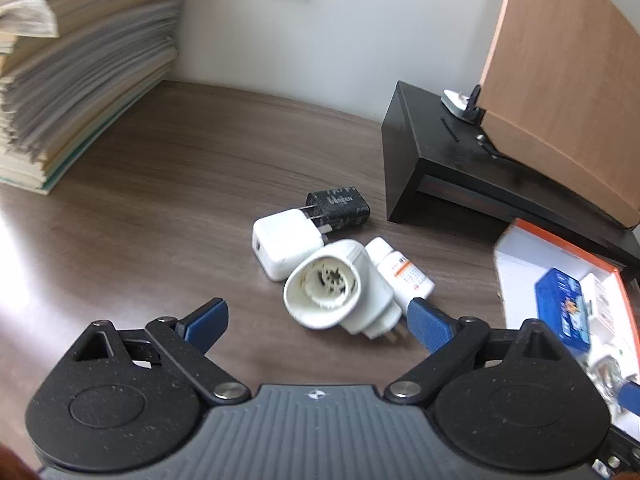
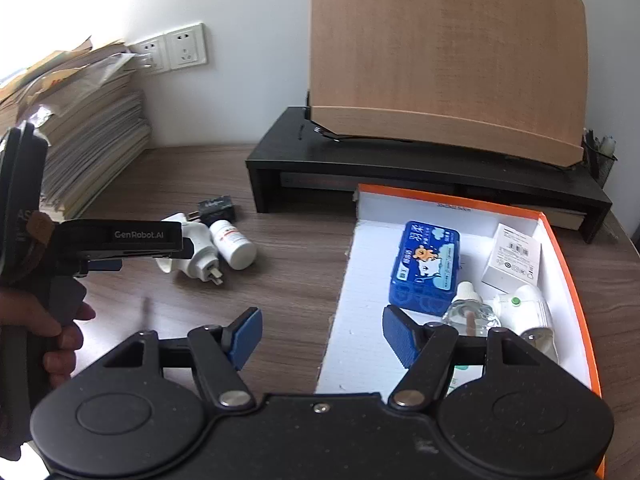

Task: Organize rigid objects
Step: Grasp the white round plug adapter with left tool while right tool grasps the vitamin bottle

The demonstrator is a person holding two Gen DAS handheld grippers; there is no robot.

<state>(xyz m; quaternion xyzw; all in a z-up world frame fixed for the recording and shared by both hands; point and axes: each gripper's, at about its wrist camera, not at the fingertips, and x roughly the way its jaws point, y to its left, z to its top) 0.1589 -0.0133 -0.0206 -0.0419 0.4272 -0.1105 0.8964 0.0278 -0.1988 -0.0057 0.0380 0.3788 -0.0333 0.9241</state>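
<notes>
Left gripper [image 1: 318, 322] spread wide, empty, low over dark wood-grain desk [image 1: 160, 200], white round plug-in adapter [image 1: 336, 292] just ahead between blue pads. Adapter touches white cube charger [image 1: 284, 246] and small white pill bottle [image 1: 404, 272]; black charger [image 1: 340, 204] behind.

Right gripper [image 2: 322, 338] apart, empty, straddling edge of orange-rimmed white box [image 2: 560, 248]. Only right view shows box contents fully: blue tissue pack [image 2: 426, 266], white carton [image 2: 514, 258], clear dropper bottle [image 2: 470, 308]. Left view alone shows adapter's round socket face.
</notes>
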